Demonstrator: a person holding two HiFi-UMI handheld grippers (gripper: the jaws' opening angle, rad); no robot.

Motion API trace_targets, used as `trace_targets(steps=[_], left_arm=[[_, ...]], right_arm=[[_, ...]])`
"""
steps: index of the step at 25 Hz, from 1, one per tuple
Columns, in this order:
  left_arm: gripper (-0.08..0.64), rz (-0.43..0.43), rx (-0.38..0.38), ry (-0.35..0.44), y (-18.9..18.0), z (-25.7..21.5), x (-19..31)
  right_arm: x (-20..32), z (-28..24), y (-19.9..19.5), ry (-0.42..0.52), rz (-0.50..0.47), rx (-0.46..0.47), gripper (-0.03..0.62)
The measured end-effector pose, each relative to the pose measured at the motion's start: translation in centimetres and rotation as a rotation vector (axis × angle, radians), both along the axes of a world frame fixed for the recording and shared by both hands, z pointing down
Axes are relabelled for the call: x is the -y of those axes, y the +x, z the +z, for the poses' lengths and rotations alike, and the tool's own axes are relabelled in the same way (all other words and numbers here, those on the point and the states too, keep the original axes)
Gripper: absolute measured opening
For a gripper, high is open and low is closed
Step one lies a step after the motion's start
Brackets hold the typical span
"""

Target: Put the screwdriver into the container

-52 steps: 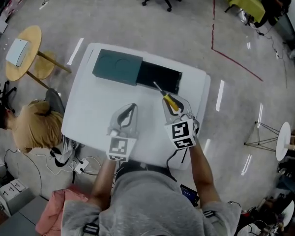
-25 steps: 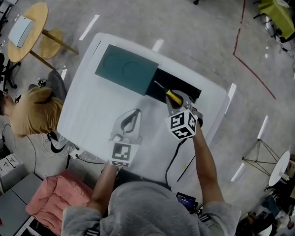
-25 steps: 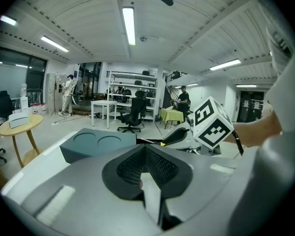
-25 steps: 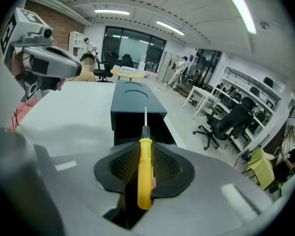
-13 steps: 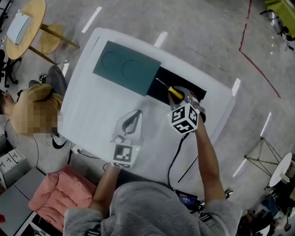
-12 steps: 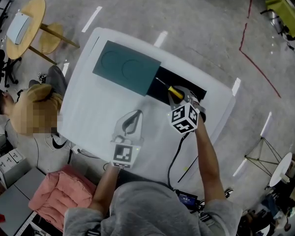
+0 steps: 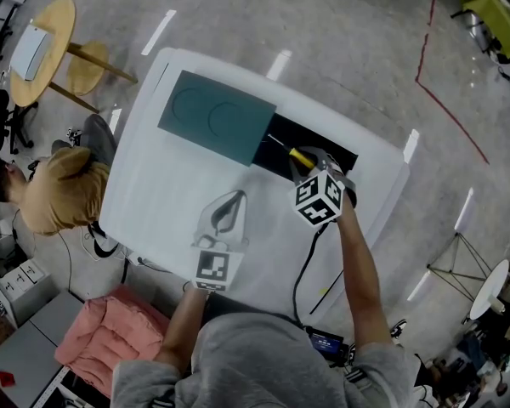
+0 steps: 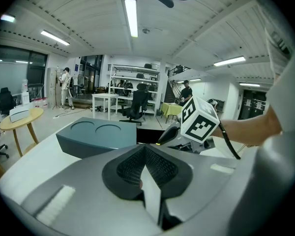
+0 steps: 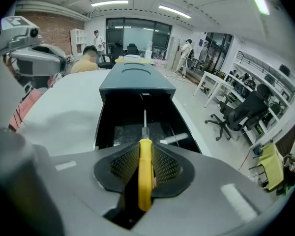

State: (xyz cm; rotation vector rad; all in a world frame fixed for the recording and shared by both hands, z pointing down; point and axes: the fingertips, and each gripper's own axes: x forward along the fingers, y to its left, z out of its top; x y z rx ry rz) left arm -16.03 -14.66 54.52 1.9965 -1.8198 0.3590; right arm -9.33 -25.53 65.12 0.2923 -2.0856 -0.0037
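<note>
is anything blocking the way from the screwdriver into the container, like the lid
Nothing visible blocks it. The right gripper holds the screwdriver with its tip pointing into the open black half of the container. The lid covers only the far half. A small pale item lies inside, right of the shaft.

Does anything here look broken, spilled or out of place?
Nothing stands out. The black container stands open beside the teal box, and the right gripper holds the yellow screwdriver pointing into the opening. The left gripper is shut and empty.
</note>
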Motion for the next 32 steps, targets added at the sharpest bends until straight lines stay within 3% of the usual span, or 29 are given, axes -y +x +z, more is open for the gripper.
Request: trace_targets(steps=[18, 32], left_arm=[[0.011, 0.022, 0.023, 0.052, 0.0, -2.7, -0.7], [0.011, 0.106, 0.05, 0.162, 2.6, -8.7, -1.6]], right_arm=[[0.0, -3.4, 0.0, 0.07, 0.069, 0.077, 0.081], [-1.1, -13.2, 4.4, 0.179, 0.297, 0.272, 0.078]])
